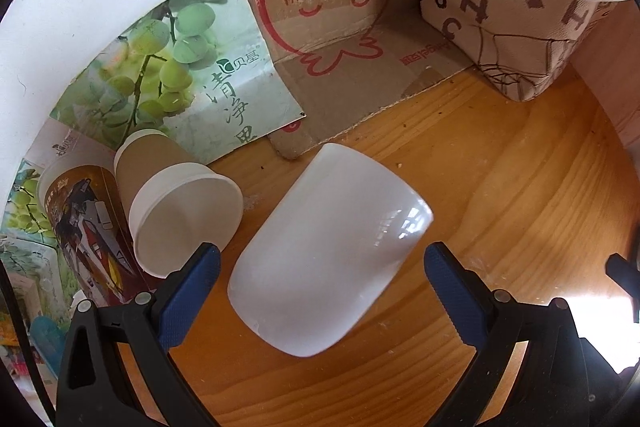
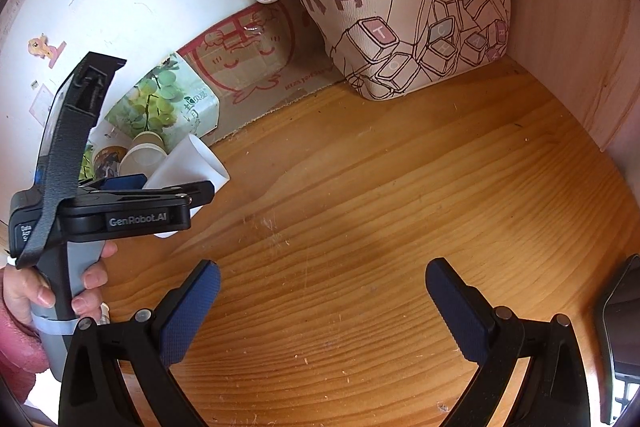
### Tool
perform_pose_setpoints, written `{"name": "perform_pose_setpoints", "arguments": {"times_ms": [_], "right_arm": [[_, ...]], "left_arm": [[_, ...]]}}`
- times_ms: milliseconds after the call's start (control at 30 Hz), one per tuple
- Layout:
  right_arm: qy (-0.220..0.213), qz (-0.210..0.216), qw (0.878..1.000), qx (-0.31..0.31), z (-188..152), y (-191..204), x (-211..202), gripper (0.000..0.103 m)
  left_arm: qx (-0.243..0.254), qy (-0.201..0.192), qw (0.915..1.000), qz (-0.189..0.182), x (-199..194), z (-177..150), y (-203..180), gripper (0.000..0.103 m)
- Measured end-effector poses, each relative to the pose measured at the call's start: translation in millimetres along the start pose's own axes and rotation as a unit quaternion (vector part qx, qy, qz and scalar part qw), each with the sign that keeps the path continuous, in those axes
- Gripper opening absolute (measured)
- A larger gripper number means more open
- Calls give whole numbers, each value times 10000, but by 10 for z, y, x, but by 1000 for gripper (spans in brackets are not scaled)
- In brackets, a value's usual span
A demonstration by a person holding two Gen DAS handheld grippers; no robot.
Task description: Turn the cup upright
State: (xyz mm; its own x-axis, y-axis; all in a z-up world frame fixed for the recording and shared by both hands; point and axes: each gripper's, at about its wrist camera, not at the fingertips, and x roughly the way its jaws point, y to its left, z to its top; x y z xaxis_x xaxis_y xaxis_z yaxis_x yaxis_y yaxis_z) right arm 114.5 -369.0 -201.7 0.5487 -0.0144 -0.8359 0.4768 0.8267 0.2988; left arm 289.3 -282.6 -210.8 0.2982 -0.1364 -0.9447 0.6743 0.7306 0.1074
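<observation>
Left hand-held gripper (image 1: pixel 322 287) spread around tilted cup (image 1: pixel 328 247), wooden table (image 1: pixel 500 207).

Glossy white cup (image 1: pixel 328 251), varnished wooden table (image 1: pixel 500 187)

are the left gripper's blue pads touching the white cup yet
Apart. In the left wrist view the left gripper is open, with wooden table visible between each blue pad and the tilted glossy white cup.

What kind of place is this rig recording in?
Probably a home desk or shelf nook, not a lab: a worn wooden desktop against a white wall, with a printed fabric pouch, a grape-print tissue box and flattened cardboard pushed to the back.
</observation>
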Motion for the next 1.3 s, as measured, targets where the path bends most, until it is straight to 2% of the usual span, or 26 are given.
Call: {"name": "perform_pose_setpoints", "arguments": {"times_ms": [133, 200, 467, 800, 1133, 1300], "right_arm": [[51, 11, 10000, -19, 0, 4, 22, 103], [70, 19, 10000, -24, 2, 9, 36, 103], [118, 41, 9999, -84, 11, 43, 56, 103], [159, 53, 9998, -91, 0, 59, 48, 103], [138, 113, 9998, -120, -43, 66, -65, 103], [149, 219, 9996, -120, -97, 73, -157, 103]], "left_arm": [[-60, 51, 10000, -19, 94, 29, 18, 98], [-129, 96, 9998, -85, 137, 49, 38, 93], [-209, 44, 9997, -122, 279, 53, 134, 92], [-449, 165, 9986, -235, 172, -74, 388, 87], [-622, 335, 9972, -254, 114, -437, 528, 85], [-818, 434, 9954, -242, 46, -802, 600, 84]]}}
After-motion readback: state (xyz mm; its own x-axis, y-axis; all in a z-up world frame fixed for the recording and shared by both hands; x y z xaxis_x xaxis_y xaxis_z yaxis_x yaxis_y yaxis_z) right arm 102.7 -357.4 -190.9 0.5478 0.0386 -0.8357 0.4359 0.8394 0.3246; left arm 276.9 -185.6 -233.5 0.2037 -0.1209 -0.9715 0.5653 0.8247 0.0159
